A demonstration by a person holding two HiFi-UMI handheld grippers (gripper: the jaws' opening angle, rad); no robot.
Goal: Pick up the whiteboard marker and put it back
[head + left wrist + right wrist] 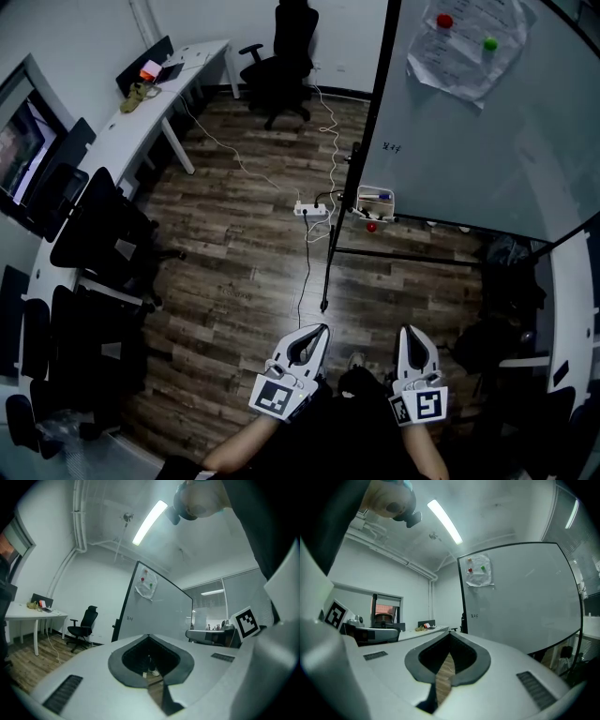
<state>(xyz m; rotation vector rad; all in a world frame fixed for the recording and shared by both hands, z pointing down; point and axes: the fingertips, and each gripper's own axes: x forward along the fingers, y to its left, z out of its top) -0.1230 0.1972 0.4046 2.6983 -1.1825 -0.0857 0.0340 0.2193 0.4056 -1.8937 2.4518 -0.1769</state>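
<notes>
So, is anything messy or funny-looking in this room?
A little. White cables trail loose across the wood floor to a power strip lying out in the open beside the whiteboard stand. The sheet pinned to the whiteboard hangs crooked and wrinkled. Nothing looks spilled or broken.

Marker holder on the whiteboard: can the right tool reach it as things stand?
Probably not: the marker holder hangs far ahead of the right tool, floor between. Nothing seems to block stepping closer.

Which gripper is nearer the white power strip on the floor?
Left. The left gripper lies almost directly below the power strip in frame; the right gripper is offset rightward.
</notes>
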